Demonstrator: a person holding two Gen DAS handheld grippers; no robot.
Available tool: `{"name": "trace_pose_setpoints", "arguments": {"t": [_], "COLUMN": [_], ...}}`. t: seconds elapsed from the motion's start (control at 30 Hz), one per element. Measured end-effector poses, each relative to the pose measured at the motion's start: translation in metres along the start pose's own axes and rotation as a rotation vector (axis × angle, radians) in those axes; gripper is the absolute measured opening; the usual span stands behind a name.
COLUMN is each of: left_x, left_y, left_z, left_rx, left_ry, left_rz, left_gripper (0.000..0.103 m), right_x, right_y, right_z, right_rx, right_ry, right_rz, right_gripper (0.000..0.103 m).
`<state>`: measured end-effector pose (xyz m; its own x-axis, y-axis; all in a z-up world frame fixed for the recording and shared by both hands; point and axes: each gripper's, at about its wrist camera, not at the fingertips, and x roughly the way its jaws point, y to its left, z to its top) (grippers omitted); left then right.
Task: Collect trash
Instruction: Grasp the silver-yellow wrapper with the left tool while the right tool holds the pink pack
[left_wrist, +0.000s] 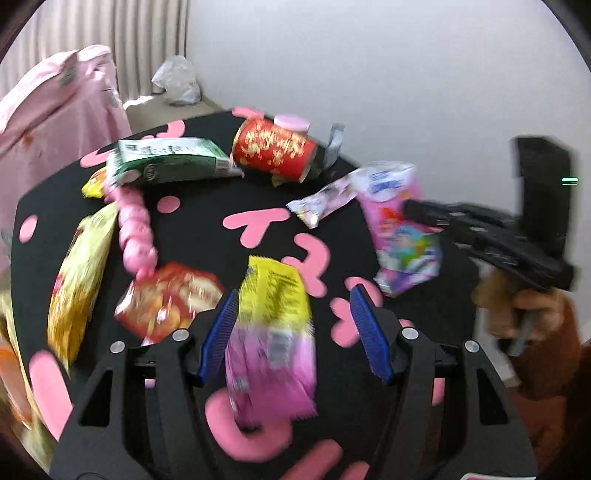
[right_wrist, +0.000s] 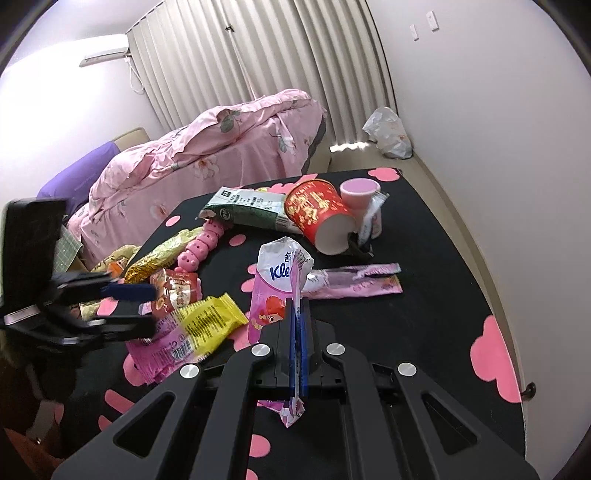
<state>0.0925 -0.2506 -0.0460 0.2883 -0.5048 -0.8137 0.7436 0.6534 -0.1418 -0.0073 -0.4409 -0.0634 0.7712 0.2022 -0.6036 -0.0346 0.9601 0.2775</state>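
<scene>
Two cups (right_wrist: 325, 214) (lying sideways) beside right tool's (right_wrist: 298, 306) clamped tissue pack (right_wrist: 273, 288).

Black table (right_wrist: 424, 302) with pink shapes — strewn with snack wrappers (left_wrist: 275, 295), a red cup (right_wrist: 319, 214) on its side.

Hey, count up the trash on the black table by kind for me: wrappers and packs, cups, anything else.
Wrappers and packs: 7, including the tissue pack held by the right gripper
Cups: 2, red cup, pink cup
Pink bead toy: 1
Total: 10
</scene>
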Motion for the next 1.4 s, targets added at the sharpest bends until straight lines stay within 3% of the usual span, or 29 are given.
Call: {"name": "trace_pose_setpoints", "arguments": {"t": [0.07,0.17,0.23,0.33,0.47,0.57,0.83,0.93,1.1,1.17,1.33,1.4], "left_x": [0.025,0.052,0.062,0.059,0.032,-0.003,-0.118,-0.148,-0.162,-0.159,-0.126,-0.11], "left_y": [0.002,0.013,0.017,0.014,0.012,0.013,0.027,0.04,0.063,0.063,0.067,0.064], "left_z": [0.012,0.019,0.019,0.015,0.002,-0.004,-0.017,-0.024,-0.042,-0.05,-0.053,-0.048], "left_rx": [0.015,-0.024,-0.053,-0.061,-0.092,-0.128,-0.161,-0.185,-0.255,-0.267,-0.303,-0.297], "left_ry": [0.059,0.136,0.179,0.175,0.086,-0.03,-0.389,-0.458,-0.473,-0.457,-0.405,-0.367], "left_rz": [0.054,0.071,0.056,0.042,0.062,0.088,0.294,0.338,0.254,0.219,0.096,0.052], "left_gripper": [0.06,0.059,0.05,0.033,0.013,0.011,0.01,0.01,0.015,0.032,0.05,0.051], "right_x": [-0.002,-0.006,-0.007,-0.007,-0.009,-0.012,-0.027,-0.03,-0.032,-0.031,-0.027,-0.026], "right_y": [-0.002,-0.003,-0.006,-0.007,-0.001,0.01,0.072,0.102,0.123,0.124,0.107,0.1], "right_z": [-0.003,-0.007,-0.008,-0.008,-0.004,0.002,0.038,0.054,0.073,0.072,0.063,0.059], "right_rx": [-0.002,-0.014,-0.009,-0.007,-0.023,-0.049,-0.2,-0.271,-0.275,-0.275,-0.238,-0.224], "right_ry": [0.0,-0.001,-0.002,-0.003,-0.011,-0.026,-0.097,-0.131,-0.155,-0.155,-0.118,-0.115], "right_rz": [-0.002,-0.015,-0.012,-0.009,-0.003,0.003,0.044,0.049,0.096,0.08,0.055,0.044], "right_gripper": [0.003,0.003,0.003,0.003,0.003,0.003,0.003,0.003,0.003,0.003,0.003,0.003]}}
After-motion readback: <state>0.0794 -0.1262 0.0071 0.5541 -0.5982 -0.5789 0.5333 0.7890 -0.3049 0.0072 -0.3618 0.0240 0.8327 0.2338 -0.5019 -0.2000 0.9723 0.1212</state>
